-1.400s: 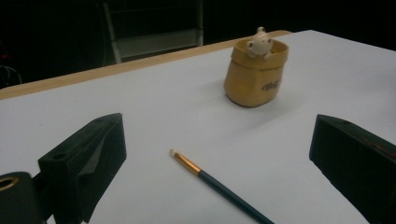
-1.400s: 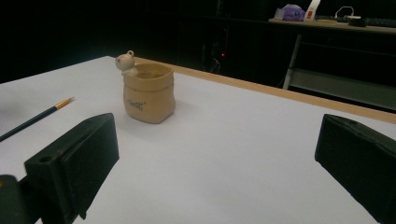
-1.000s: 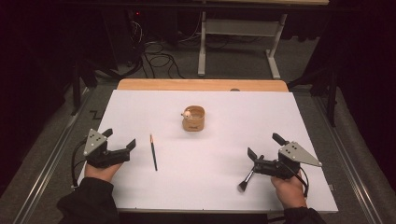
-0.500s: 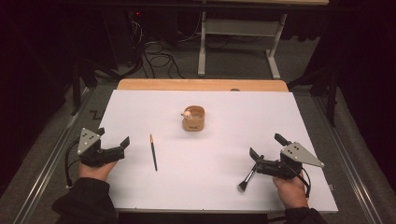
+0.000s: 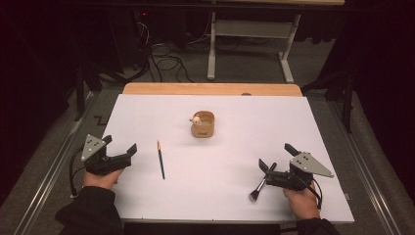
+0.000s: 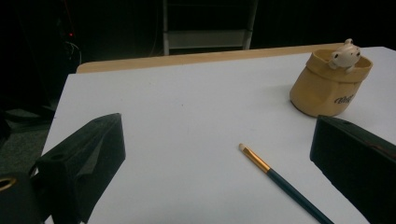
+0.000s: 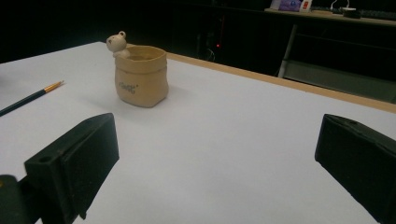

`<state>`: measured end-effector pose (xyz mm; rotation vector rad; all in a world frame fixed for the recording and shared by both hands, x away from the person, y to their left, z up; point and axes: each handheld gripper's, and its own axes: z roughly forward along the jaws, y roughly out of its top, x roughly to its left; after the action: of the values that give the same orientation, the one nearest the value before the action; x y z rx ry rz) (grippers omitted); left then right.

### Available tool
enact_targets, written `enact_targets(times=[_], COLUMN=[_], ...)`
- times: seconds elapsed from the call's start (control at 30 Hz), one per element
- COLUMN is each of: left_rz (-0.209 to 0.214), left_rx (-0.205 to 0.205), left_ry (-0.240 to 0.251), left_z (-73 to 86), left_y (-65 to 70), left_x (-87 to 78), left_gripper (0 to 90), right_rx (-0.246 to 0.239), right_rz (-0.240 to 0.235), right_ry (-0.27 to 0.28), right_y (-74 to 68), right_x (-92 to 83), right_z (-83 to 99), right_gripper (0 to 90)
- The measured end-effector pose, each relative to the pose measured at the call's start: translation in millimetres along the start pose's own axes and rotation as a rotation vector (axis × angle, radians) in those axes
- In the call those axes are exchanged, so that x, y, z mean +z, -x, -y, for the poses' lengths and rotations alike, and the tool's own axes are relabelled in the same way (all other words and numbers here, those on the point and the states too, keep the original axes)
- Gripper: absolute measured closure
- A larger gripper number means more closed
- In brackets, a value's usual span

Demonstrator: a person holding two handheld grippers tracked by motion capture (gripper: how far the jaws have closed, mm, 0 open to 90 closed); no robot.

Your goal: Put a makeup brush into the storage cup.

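A tan sack-shaped pot [image 5: 202,126] with a small bear figure on its rim stands at the middle of the white table top [image 5: 235,147]; it is also in the left gripper view [image 6: 327,88] and the right gripper view [image 7: 140,79]. A thin dark-handled paintbrush [image 5: 160,159] [image 6: 280,179] lies just right of my left gripper [image 5: 119,144], which is open and holds nothing [image 6: 215,158]. A thicker black-bristled brush [image 5: 259,186] lies on the table beside my right gripper [image 5: 275,155]. The right gripper's jaws stand wide apart with nothing between them [image 7: 215,154].
A bare wooden strip [image 5: 210,89] runs along the table's far edge. Behind it on the floor stand a white desk frame [image 5: 244,44] and loose cables [image 5: 166,61]. Metal rails [image 5: 49,171] run along both sides of the table.
My left gripper has shifted slightly to the left, away from the thin paintbrush. The right gripper, both brushes and the pot have stayed where they were.
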<state>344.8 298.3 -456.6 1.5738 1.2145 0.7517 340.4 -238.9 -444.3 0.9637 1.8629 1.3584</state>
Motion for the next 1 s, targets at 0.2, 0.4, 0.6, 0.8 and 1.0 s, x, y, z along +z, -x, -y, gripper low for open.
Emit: enact_targets(times=[0.2,0.4,0.6,0.8,1.0], left_rz=[-0.007,-0.018,-0.04,-0.024,-0.025], left_rx=[0.009,-0.008,0.049,0.021,-0.003], left_ry=[-0.066,-0.179,-0.262,-0.344,-0.415], left_z=[2.6,0.3,-18.7,-33.0,-33.7], left_y=[2.3,2.3,8.4,9.3,6.4], left_x=[7.5,17.6,20.1,21.8,25.2], left_gripper=[3.5,3.6,5.6,5.5,5.0], right_rx=[-0.008,0.0,0.001,0.009,0.02], right_rz=[-0.007,-0.007,-0.017,-0.027,-0.032], right_ry=[0.007,0.007,0.007,0.011,0.027], right_y=[-1.0,-1.1,-1.5,-0.9,-0.3], right_x=[-0.4,-0.6,-0.4,-1.0,-4.0], right_z=[-0.2,-0.6,-0.8,-1.4,-3.5], right_gripper=[0.4,0.4,0.4,0.4,0.4])
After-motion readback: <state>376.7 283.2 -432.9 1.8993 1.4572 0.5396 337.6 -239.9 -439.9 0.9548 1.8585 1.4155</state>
